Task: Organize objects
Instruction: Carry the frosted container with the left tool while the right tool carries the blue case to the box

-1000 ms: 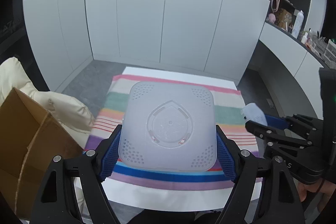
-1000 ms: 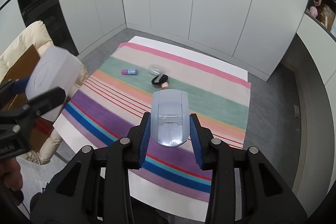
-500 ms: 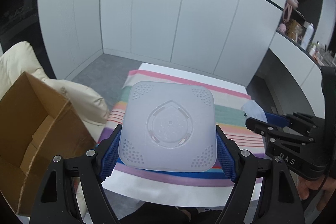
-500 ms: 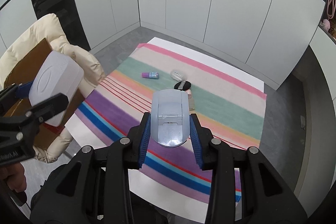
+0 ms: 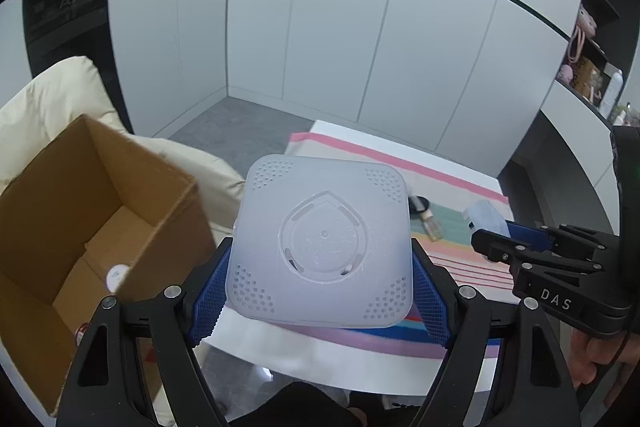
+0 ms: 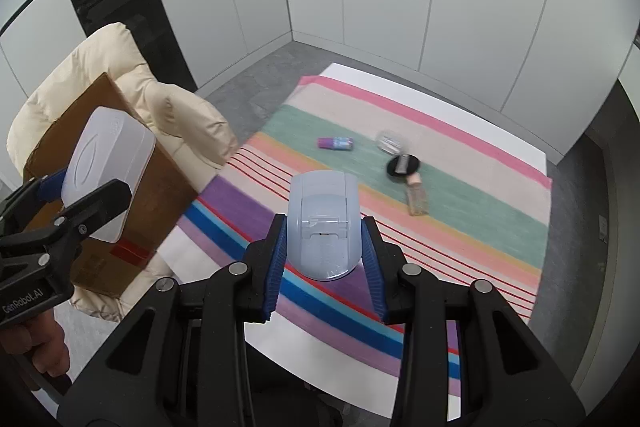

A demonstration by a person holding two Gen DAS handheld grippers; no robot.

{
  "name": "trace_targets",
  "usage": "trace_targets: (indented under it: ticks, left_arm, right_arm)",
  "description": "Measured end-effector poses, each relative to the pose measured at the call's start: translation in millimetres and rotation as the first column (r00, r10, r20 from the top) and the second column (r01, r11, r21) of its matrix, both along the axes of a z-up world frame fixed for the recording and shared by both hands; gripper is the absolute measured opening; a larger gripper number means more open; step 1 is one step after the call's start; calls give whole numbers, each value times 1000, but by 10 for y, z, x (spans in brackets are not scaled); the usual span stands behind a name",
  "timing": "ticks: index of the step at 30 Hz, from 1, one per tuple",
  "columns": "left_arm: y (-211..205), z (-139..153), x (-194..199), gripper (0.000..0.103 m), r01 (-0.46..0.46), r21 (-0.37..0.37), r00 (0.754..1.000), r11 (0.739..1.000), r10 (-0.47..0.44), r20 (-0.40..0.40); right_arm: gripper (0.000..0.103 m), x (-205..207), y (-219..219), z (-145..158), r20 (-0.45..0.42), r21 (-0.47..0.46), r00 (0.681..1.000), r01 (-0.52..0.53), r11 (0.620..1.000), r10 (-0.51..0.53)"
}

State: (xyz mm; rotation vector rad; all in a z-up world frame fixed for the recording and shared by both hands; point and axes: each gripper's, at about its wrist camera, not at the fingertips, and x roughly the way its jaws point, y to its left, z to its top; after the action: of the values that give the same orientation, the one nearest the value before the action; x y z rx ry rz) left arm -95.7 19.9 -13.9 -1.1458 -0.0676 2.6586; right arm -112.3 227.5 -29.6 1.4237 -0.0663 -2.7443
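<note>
My left gripper (image 5: 320, 291) is shut on a white square box with perforated corners (image 5: 322, 241), held in the air beside an open cardboard box (image 5: 80, 227). From the right wrist view the same white box (image 6: 108, 175) hangs over the carton (image 6: 132, 211). My right gripper (image 6: 324, 263) is shut on a pale blue rounded case (image 6: 323, 227) above the striped cloth (image 6: 460, 227). It also shows at the right of the left wrist view, right gripper (image 5: 492, 247) with the pale case (image 5: 484, 219).
The carton sits on a cream padded chair (image 6: 120, 83); something white lies at its bottom (image 5: 116, 273). On the cloth lie a purple tube (image 6: 335, 143), a clear case (image 6: 390, 141), a black compact (image 6: 403, 165) and a small bottle (image 6: 416, 197). Shelves with items stand far right (image 5: 592, 83).
Both grippers have swung left with their loads. The carton has come further into the left wrist view and its inside now shows. The cloth has slid right.
</note>
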Motion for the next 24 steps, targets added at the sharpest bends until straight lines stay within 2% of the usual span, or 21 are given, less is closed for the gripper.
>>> trace_targets:
  ticks: [12, 24]
  left_arm:
    - [-573, -8, 6, 81, -103, -10, 995, 995, 103, -1]
    - [-1184, 20, 99, 81, -209, -14, 978, 978, 209, -9]
  right_arm:
    - [38, -153, -686, 60, -39, 56, 991, -124, 991, 127]
    - [37, -221, -1330, 93, -61, 53, 969, -236, 970, 239]
